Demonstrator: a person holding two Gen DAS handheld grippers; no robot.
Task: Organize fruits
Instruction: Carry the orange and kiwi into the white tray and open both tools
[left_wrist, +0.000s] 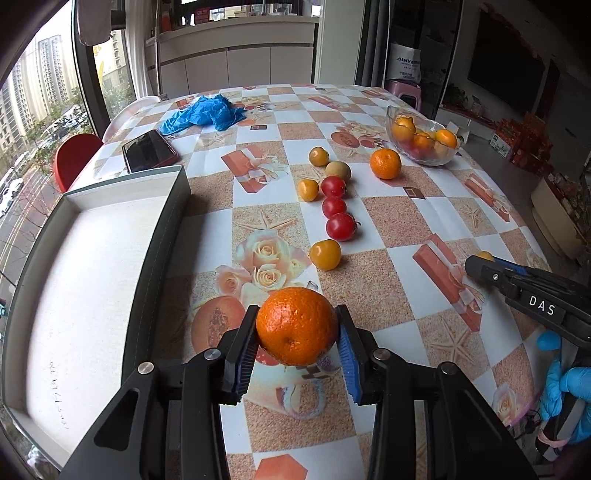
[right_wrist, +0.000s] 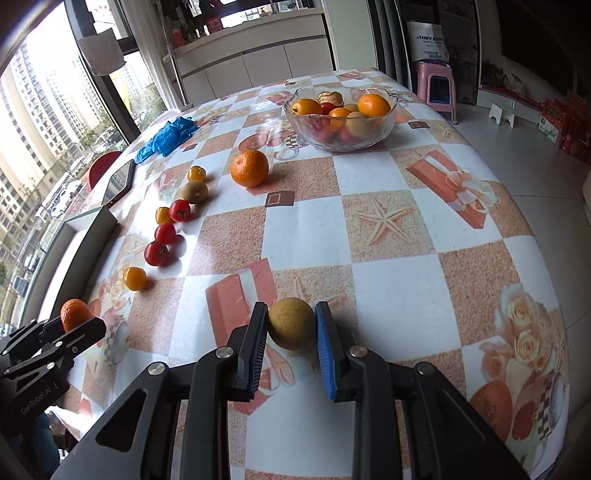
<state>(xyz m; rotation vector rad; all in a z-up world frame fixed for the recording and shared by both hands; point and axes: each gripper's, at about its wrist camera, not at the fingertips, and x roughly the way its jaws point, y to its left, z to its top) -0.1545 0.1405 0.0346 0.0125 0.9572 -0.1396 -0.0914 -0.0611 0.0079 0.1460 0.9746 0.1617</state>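
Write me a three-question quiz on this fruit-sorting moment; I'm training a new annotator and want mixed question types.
1. True or false: the left tool holds an orange.
2. How many red tomatoes lie loose on the table?
3. Multiple choice: the fruit in the right tool is A) red, B) brownish-yellow, C) blue.

Key:
1. True; its pads press both sides of the orange.
2. Three, in a line.
3. B.
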